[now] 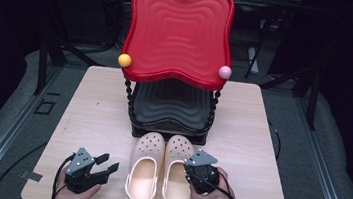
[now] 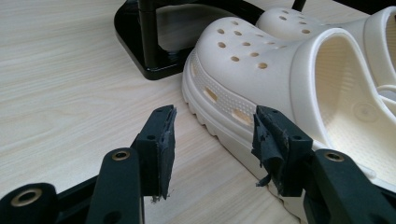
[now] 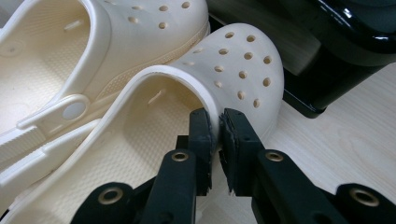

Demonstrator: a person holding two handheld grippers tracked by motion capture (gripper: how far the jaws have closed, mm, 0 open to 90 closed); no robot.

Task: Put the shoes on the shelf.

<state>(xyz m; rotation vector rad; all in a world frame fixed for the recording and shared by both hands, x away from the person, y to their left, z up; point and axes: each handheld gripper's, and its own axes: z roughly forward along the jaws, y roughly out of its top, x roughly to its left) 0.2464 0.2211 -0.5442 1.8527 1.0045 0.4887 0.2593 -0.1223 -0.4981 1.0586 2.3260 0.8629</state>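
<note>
A pair of cream clogs sits on a wooden table (image 1: 89, 99), toes touching the black base of a two-level shoe rack (image 1: 171, 110) with a red top tray.

Left of the clogs, the left gripper (image 1: 106, 166) rests on the table with its jaws apart and nothing between them, its right jaw just beside the left clog (image 1: 143, 171) and its sole. The right clog (image 1: 175, 180) lies touching the left one. The right gripper (image 3: 218, 135) has its jaws clamped on the thin rim of that clog's opening on its outer side.

The pinch is shallow and the rim is soft, so a lift may let the clog slip out or swing and knock its neighbour.

Bare table lies left and right of the clogs; the rack blocks the way forward, and the near table edge is close.
</note>
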